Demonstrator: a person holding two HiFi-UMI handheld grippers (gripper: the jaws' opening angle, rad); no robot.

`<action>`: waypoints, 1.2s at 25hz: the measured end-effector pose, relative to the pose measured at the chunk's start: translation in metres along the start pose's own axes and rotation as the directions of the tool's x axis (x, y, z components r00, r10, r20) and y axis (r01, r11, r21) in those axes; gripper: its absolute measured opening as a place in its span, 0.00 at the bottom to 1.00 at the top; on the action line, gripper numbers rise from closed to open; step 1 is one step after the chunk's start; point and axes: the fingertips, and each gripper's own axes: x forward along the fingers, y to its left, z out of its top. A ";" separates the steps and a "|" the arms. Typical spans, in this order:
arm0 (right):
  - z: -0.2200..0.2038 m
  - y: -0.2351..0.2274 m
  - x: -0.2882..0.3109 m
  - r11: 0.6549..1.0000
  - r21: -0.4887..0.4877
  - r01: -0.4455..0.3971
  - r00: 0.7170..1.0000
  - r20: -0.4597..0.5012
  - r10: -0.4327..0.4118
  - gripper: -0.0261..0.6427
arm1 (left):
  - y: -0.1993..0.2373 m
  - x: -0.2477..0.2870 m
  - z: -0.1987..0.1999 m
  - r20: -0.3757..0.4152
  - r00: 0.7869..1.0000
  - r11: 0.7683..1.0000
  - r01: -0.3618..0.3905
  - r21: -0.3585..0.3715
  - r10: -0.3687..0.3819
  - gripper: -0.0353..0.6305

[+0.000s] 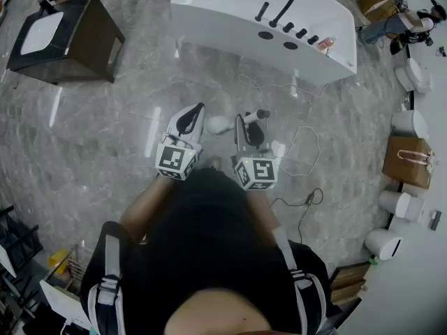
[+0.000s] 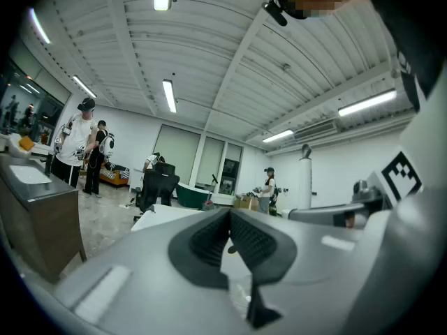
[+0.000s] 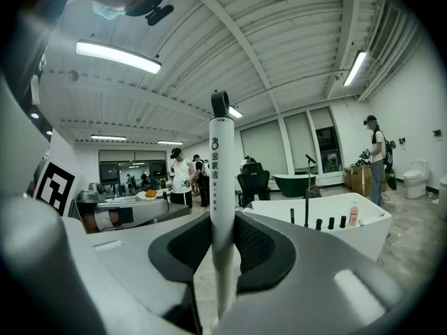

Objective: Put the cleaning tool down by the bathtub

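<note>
Right claw (image 3: 223, 248) clamping cleaning tool (image 3: 222, 166), grey marble floor (image 1: 105, 138), white bathtub (image 1: 223, 19) ahead

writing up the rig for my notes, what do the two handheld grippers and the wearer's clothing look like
Both the left gripper and right gripper have white moulded bodies with black ribbed jaw pads, each carrying a cube of black-and-white square markers. The person wears a black top with grey-white shoulder straps.
</note>
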 end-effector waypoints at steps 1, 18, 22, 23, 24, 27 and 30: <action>0.001 0.000 0.002 1.000 -0.005 0.001 1.000 -0.002 -0.001 0.18 | 0.002 0.000 0.000 0.000 1.000 1.000 0.000 0.000 0.000 0.07; 0.003 0.014 0.029 1.000 -0.005 0.027 1.000 -0.006 -0.027 0.18 | 0.040 0.003 0.004 0.003 1.000 1.000 0.002 -0.030 -0.002 0.07; 0.002 0.022 0.043 0.999 -0.006 0.038 0.999 -0.009 -0.038 0.18 | 0.059 0.006 0.005 0.004 1.000 0.999 0.010 -0.037 -0.009 0.07; 0.002 0.024 0.046 0.999 -0.006 0.041 0.999 -0.011 -0.041 0.18 | 0.063 0.006 0.004 0.003 1.000 0.999 0.011 -0.038 -0.011 0.07; 0.001 0.025 0.049 0.999 -0.006 0.045 0.999 -0.011 -0.045 0.18 | 0.068 0.006 0.004 0.001 1.000 0.999 0.012 -0.039 -0.012 0.07; 0.001 0.031 0.062 0.998 -0.007 0.060 0.998 -0.013 -0.060 0.18 | 0.084 0.008 0.005 -0.007 1.000 0.999 0.018 -0.041 -0.018 0.07; 0.002 0.034 0.074 0.997 -0.008 0.078 0.997 -0.010 -0.078 0.18 | 0.100 0.010 0.005 -0.011 0.999 0.999 0.029 -0.041 -0.030 0.07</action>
